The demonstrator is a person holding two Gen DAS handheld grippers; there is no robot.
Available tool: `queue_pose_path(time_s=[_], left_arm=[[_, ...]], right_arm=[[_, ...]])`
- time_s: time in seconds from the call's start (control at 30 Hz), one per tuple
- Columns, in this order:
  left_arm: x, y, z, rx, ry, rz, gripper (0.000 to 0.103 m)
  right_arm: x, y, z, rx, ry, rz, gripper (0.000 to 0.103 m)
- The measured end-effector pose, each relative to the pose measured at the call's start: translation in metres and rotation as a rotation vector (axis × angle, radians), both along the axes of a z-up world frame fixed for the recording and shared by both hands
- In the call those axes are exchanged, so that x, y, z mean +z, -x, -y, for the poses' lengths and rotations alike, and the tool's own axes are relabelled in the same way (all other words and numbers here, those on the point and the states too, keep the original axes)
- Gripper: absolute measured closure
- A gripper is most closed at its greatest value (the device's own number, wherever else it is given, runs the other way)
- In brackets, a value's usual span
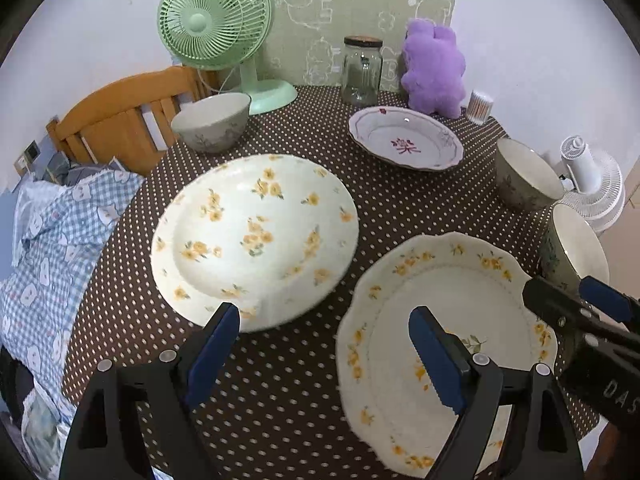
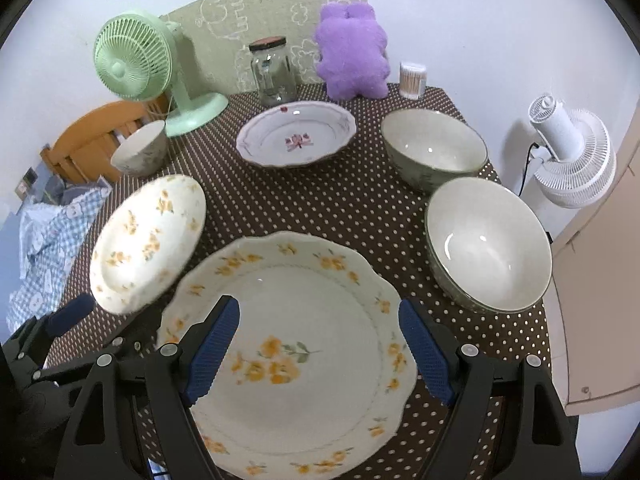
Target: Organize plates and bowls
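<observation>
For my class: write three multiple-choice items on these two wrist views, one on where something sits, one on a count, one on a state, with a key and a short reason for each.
1. What stands between the green fan and the purple plush toy at the back of the table?
A. a glass jar
B. a kettle
C. a stack of cups

2. How many bowls are on the table?
A. one
B. three
C. five

3. How is the left gripper?
A. open, holding nothing
C. shut on a bowl
B. shut on a spoon

Key:
1 A, the glass jar stands between them in both views.
2 B, one bowl by the fan and two bowls on the right.
3 A, its blue fingers stand wide apart over the table with nothing between them.
</observation>
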State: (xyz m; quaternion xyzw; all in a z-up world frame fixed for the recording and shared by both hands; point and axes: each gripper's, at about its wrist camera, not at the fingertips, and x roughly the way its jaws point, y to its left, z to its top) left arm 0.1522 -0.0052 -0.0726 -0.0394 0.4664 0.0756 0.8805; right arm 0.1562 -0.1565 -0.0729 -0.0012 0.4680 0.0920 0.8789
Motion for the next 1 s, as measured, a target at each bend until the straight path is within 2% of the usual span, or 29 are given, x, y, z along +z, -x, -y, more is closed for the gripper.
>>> queue_pose_path(time_s=[0.23,0.37,0.47,0.8,1.0], left_arm=[[0.015,-0.003,-0.031,-0.071,-0.021,0.031,0.016],[0.021,-0.008,-0.055,-0.077,-0.032,0.01,0.017],[0.025,-0.01,-0.071,-0.093,-0.035,0.027,0.017],[0.023,-0.028,-0.121,-0.141,-0.022,0.035,0.022],[0.016,-0.046,-0.142,-0.11,-0.016,0.025,0.022]], right_arm=[[0.011,0.003,-0.036,-0.054,-0.002,0.01,0.019],[0.017,0.008,-0.061,-0.095,0.02,0.032,0.019],[0.02,0.007,-0.076,-0.11,0.006,0.032,0.019],[0.021,-0.004,-0.134,-0.153,0.034,0.056,0.025],[0.016,-0.025,-0.159,-0.136,0.046,0.046,0.027]])
